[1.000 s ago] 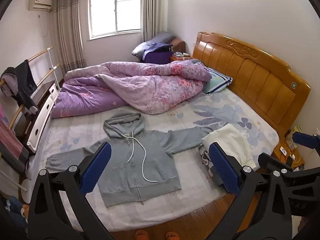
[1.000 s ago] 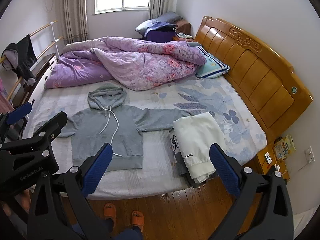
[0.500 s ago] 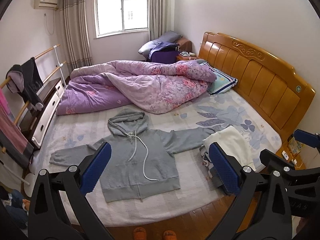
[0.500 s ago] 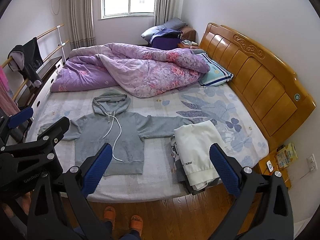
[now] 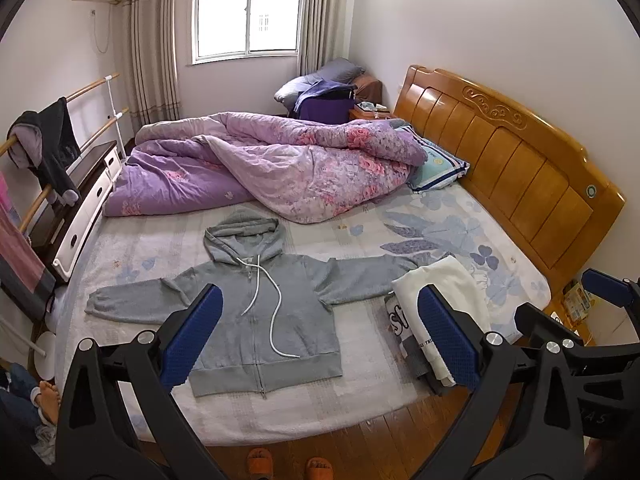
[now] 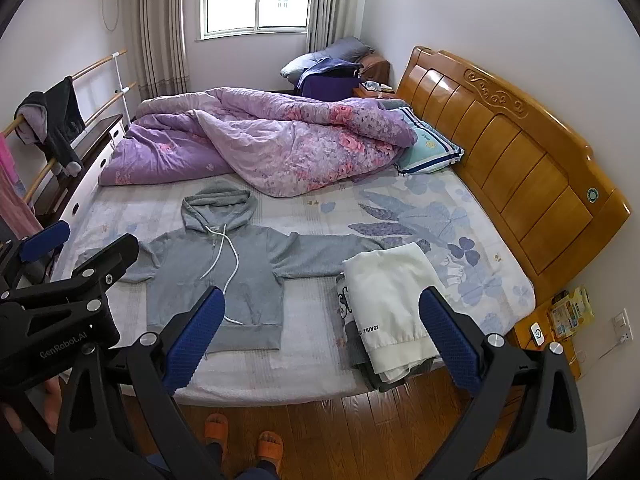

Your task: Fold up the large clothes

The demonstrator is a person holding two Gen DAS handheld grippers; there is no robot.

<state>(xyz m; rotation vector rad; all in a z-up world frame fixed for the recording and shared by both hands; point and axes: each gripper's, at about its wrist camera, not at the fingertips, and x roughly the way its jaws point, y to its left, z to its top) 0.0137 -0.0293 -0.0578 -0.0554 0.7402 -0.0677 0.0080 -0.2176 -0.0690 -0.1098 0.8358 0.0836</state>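
A grey hoodie lies spread flat on the bed, sleeves out for folding, as the left gripper and right gripper hover wide open, holding nothing.

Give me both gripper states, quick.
Left gripper: open, holding nothing, above the grey hoodie.
Right gripper: open, holding nothing.

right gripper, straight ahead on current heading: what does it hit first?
Probably the bed, between the grey hoodie and the stack of folded clothes. The right gripper is open and well short; depth is unclear.
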